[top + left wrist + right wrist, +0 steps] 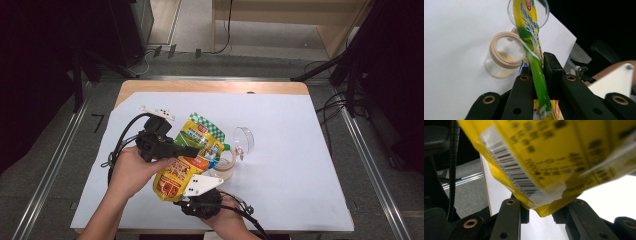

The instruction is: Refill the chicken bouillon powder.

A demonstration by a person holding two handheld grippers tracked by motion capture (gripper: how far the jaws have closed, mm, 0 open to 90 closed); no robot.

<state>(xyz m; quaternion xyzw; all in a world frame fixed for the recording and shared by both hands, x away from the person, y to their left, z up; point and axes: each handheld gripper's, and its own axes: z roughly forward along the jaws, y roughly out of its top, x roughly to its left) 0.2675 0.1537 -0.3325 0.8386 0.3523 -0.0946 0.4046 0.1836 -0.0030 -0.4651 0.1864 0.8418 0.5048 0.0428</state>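
A yellow and green pouch (pixel 200 132) hangs tilted above the white sheet, its green checked top toward the far side. My left gripper (pixel 192 150) comes in from the left and is shut on the pouch's middle; in the left gripper view the pouch (pixel 529 32) runs edge-on between my left gripper's (pixel 537 67) black jaws. My right gripper (pixel 180 196) reaches up from the near edge and is shut on the pouch's bottom corner (pixel 541 210), with my right gripper's (pixel 540 213) jaws touching it on both sides. A clear jar with a beige rim (pixel 225 167) (pixel 504 53) stands open just under the pouch's spout end.
A clear round lid (pixel 245 139) (pixel 544 15) lies on its side just beyond the jar. The white sheet (pixel 290 150) covers most of the wooden table (pixel 215 86). Cables trail from both grippers toward the near edge. Dark stands and floor rails flank the table.
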